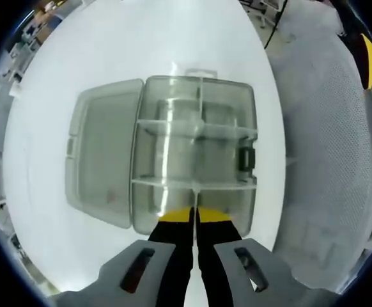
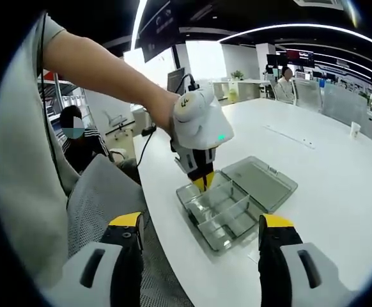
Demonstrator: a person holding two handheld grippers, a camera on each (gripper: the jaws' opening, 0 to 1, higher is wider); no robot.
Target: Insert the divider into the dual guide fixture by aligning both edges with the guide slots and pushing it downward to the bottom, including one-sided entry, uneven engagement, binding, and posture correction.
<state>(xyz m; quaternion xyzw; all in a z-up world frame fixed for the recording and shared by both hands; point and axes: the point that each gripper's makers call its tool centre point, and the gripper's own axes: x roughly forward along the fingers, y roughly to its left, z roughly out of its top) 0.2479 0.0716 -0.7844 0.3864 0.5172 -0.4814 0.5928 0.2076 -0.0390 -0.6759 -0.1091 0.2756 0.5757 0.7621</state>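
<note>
Left tool (image 1: 193, 216) clamped on thin clear plastic divider (image 1: 197, 167), standing lengthwise in the clear compartment box (image 1: 237, 96) on the white surface (image 1: 109, 57) — likely light, stiff, slippery, best gripped at its top edge — right tool (image 2: 199, 243) apart, empty.
</note>
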